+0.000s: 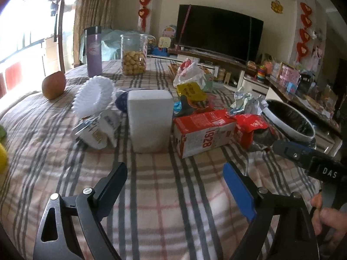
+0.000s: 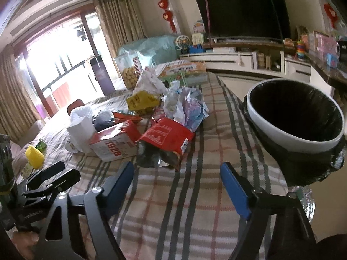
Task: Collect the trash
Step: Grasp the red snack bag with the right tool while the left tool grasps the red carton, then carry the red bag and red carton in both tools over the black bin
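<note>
Approach step: left gripper (image 1: 175,173) and right gripper (image 2: 177,173) both apart, empty. Next: clamp red bag (image 2: 167,138) at frame centre, carry to bin (image 2: 303,138) at right.

Window (image 2: 54,65) glare at left — soft blur, fisheye-bent edges

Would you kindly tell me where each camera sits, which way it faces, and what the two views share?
Left wrist: on the left hand-held gripper, facing the foam block and TV; its open fingers and a hand show.
Right wrist: on the right hand-held gripper, facing the red bag and bin; its open fingers show.
Shared: the 1928 carton, bin, TV.
</note>
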